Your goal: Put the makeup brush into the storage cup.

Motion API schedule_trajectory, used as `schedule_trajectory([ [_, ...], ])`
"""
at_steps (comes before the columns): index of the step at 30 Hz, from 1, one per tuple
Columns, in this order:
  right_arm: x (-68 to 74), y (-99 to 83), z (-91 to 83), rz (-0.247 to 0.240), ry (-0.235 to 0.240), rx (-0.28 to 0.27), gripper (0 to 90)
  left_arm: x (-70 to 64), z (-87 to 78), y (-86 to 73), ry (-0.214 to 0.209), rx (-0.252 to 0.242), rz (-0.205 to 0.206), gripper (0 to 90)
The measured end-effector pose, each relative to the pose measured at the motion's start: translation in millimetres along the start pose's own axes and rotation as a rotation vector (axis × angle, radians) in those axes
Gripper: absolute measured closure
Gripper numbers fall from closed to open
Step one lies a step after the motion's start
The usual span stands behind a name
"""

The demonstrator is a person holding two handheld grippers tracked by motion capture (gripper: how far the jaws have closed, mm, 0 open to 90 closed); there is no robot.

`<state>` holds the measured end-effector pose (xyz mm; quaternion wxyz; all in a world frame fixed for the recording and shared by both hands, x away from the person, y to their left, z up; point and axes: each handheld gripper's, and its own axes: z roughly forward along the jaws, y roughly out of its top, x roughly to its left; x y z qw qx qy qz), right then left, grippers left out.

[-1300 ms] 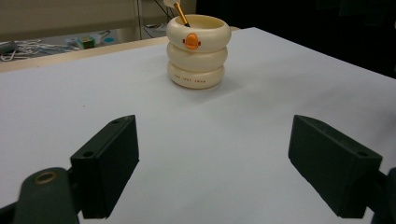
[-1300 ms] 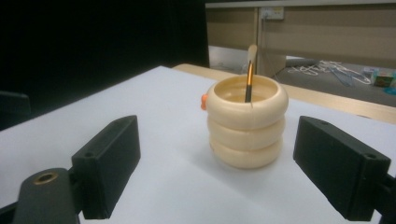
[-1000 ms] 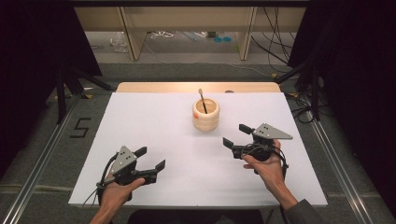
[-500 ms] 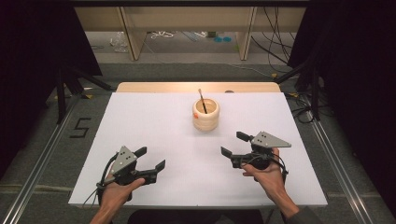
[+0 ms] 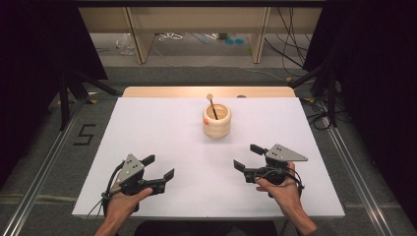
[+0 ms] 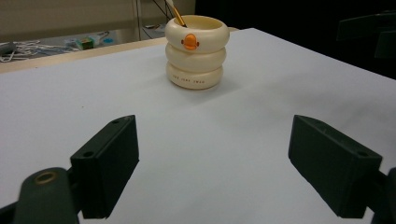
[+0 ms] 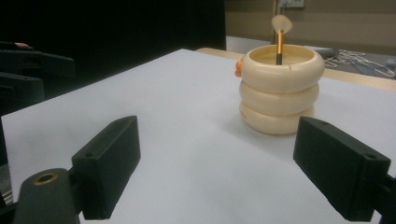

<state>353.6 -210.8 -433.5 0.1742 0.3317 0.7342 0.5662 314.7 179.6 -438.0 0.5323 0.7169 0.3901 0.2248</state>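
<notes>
High view: cream ringed holder [image 5: 216,121] stands upright on the white table [image 5: 162,128], a brush [image 5: 212,105] inside.
Left gripper [image 5: 161,167]: near of holder, jaws wide, empty.
Right gripper [image 5: 249,157]: likewise.
Risk: a careless bump probably tips it.

A lab recording bay: black curtains [image 5: 34,44] flank a white table [image 5: 162,128], loose cables [image 5: 290,49] and a taped 5 [image 5: 84,133] on the floor.

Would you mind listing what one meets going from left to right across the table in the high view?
Left gripper → cream ringed pot with a stick standing in it → right gripper.
</notes>
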Motion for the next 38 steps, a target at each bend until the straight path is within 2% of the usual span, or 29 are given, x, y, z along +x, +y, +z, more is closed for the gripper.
schedule_trajectory([
  [8,4.5,-3.2,-5.8,-0.005,0.008,-0.017,15.5,-0.1,0.0,0.0,0.0,-0.001,0.0,15.9],
  [9,5.6,-3.4,-6.9,-0.006,-0.01,-0.02,15.5,-0.2,0.0,0.0,0.0,0.0,0.001,15.9],
  [11,6.2,-3.7,-9.1,-0.017,-0.004,-0.02,15.5,-0.2,0.1,0.0,0.0,0.001,0.001,15.9],
  [12,6.5,-3.9,-10.6,-0.018,-0.017,-0.019,15.5,-0.3,0.1,0.0,0.001,0.002,-0.001,15.9],
  [13,7.1,-4.4,-10.3,-0.007,-0.001,-0.032,15.5,-0.3,0.2,0.0,0.0,0.002,0.0,15.9],
  [17,6.4,-4.1,-13.5,-0.012,-0.024,-0.019,15.5,-0.7,1.0,-0.4,-0.007,-0.003,-0.002,16.0],
  [19,5.6,-4.2,-13.5,-0.008,-0.019,-0.029,15.5,-1.4,1.6,-0.8,-0.007,-0.005,-0.017,16.0],
  [26,4.6,-4.5,-13.2,-0.007,-0.03,-0.032,15.5,-1.2,0.9,-0.3,-0.003,0.002,-0.002,15.9],
  [27,4.7,-4.5,-13.2,-0.007,-0.029,-0.033,15.5,-2.0,1.2,-0.6,-0.002,0.001,-0.016,15.9],
  [29,4.8,-4.5,-13.1,-0.007,-0.028,-0.033,15.5,-1.4,0.8,-0.3,-0.004,0.004,0.002,16.0],
  [38,4.5,-4.5,-13.3,-0.005,-0.027,-0.033,15.5,-1.4,1.0,-0.3,-0.003,0.003,-0.001,15.9],
])
